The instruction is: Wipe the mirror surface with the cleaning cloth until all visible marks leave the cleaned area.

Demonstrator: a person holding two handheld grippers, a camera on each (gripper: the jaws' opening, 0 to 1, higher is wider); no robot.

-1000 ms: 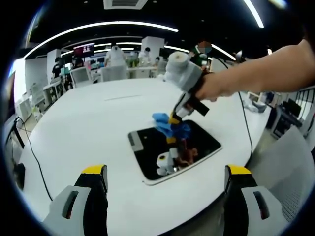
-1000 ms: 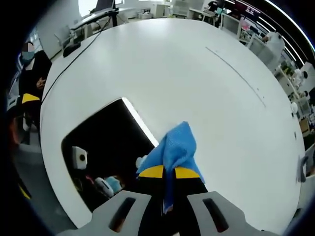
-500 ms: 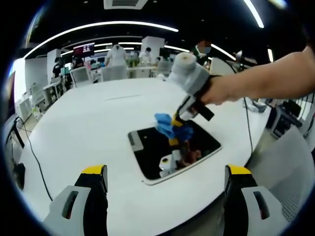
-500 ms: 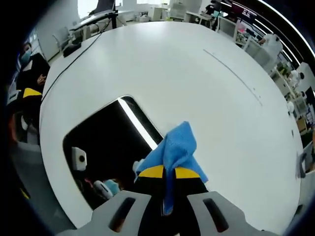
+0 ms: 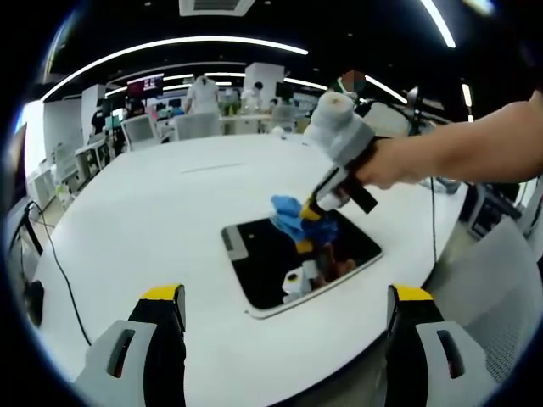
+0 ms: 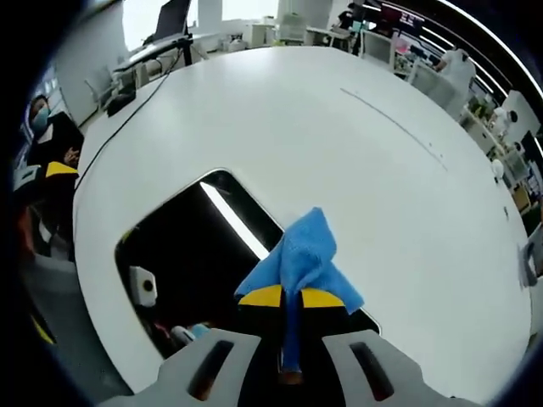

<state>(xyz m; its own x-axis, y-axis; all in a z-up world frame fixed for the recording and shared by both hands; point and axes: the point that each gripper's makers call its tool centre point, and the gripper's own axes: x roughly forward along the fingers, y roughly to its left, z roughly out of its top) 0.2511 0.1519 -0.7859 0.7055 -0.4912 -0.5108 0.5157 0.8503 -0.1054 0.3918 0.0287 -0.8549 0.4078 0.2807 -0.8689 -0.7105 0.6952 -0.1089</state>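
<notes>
**A:** Mirror (image 5: 297, 254): where does it lie?

**B:** Flat on a white round table (image 5: 153, 212), near the table's edge closest to the left gripper view. It is a dark rounded rectangle with a pale frame. In the right gripper view the mirror (image 6: 195, 246) sits toward the left part of the table (image 6: 407, 195), and a bright strip of ceiling light is reflected in its glass.

**A:** And the cleaning cloth?

**B:** The blue cleaning cloth (image 5: 293, 216) is over the far long edge of the mirror, held at the tip of the right gripper (image 5: 312, 208). A person's hand (image 5: 386, 165) and bare forearm reach in from the right side, holding that gripper, which slants down toward the glass. In its own view the right gripper (image 6: 290, 297) has its yellow-tipped jaws pressed together on the cloth (image 6: 301, 259), which fans out ahead of them across the mirror's right-hand edge (whether the cloth touches the glass I cannot tell).

**A:** What about the left gripper?

**B:** The left gripper (image 5: 284, 292) is at the bottom of its own view, with its two yellow-tipped jaws spread wide apart and nothing between them. It is near the table's close edge, well apart from the mirror.

**A:** Anything else on the table?

**B:** A dark cable (image 5: 59, 271) trails along the left edge. Beyond the table is an office with desks and seated people.
</notes>
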